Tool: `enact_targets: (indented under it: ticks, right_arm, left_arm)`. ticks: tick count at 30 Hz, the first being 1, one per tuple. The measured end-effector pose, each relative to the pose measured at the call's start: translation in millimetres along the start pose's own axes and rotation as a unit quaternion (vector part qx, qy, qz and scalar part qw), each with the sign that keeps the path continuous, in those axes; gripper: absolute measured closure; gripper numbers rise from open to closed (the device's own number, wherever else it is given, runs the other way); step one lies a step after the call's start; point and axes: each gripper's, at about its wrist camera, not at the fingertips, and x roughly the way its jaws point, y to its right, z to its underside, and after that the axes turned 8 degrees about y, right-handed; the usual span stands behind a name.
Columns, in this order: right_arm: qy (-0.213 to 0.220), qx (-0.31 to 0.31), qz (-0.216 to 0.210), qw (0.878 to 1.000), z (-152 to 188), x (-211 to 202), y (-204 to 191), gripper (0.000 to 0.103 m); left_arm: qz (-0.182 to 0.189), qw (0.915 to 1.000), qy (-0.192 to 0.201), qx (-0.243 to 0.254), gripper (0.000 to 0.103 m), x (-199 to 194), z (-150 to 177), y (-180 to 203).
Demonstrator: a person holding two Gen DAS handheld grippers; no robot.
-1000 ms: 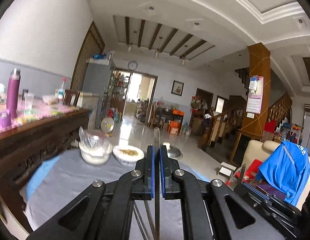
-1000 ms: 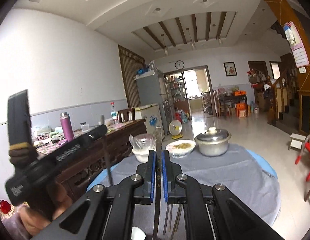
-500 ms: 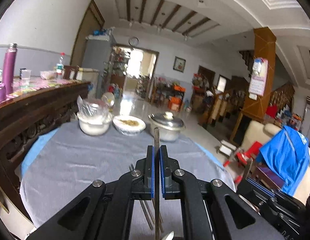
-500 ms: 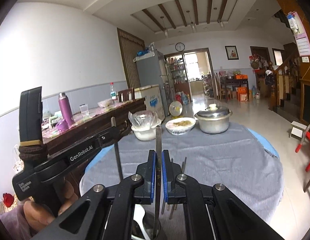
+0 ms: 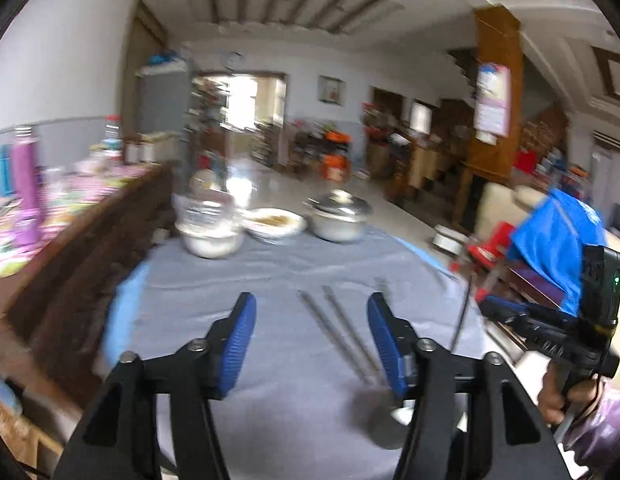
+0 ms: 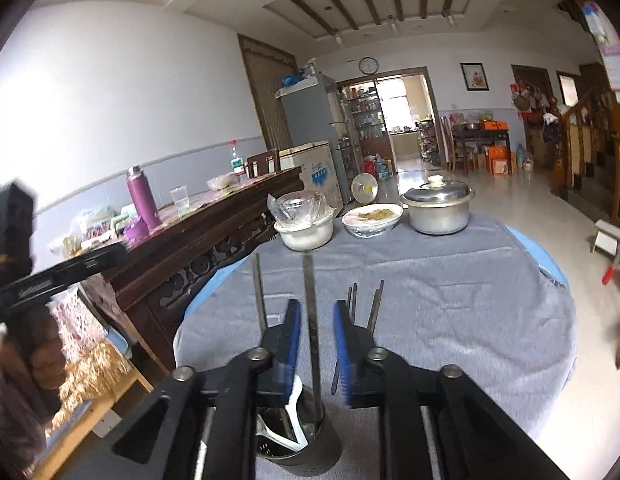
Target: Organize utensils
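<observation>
My right gripper hovers over a metal utensil holder at the near edge of the grey-clothed table. Its jaws are opening. A metal chopstick stands between the pads with a gap on each side, its lower end in the holder. A second chopstick and a white spoon also stand in the holder. Loose chopsticks lie on the cloth behind it. My left gripper is open and still opening, with nothing held. Chopsticks lie on the cloth beyond its pads.
Across the table stand a covered white bowl, a food bowl and a lidded steel pot. A dark wooden sideboard with a purple flask runs along the left. A blue cloth hangs on the right.
The left gripper let go of its chopstick, opened wide and swung away sideways. The right gripper sank over the holder with its chopstick and its jaws parted.
</observation>
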Motion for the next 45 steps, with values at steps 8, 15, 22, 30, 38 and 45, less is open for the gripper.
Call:
enact_targets:
  ticks: [8, 15, 22, 30, 38, 45]
  right_arm:
    - [0.015, 0.027, 0.009, 0.999, -34.4, 17.6, 8.7, 0.077]
    - [0.038, 0.061, 0.017, 0.997, -63.2, 22.9, 8.3, 0.063]
    - [0.016, 0.073, 0.046, 0.996, -38.0, 15.0, 19.1, 0.055]
    - [0.028, 0.102, 0.09, 0.99, -30.2, -9.0, 59.3, 0.055]
    - [0.002, 0.139, 0.11, 0.984, -7.8, -0.3, 101.3, 0.055]
    - [-0.035, 0.165, 0.114, 0.979, 15.9, 23.0, 130.5, 0.055]
  left_arm:
    - [-0.123, 0.9909, 0.028, -0.046, 0.037, -49.7, 33.9, -29.2]
    - [-0.145, 0.9854, 0.023, -0.087, 0.036, -73.1, 49.9, -60.2]
    - [-0.16, 0.98, 0.01, -0.117, 0.034, -70.3, 60.4, -84.2]
    - [-0.153, 0.9775, -0.034, -0.141, 0.034, -34.7, 73.9, -95.3]
    - [-0.139, 0.9787, -0.077, -0.13, 0.033, 9.2, 81.5, -85.4]
    - [-0.129, 0.9761, -0.123, -0.124, 0.033, 54.4, 93.7, -78.2]
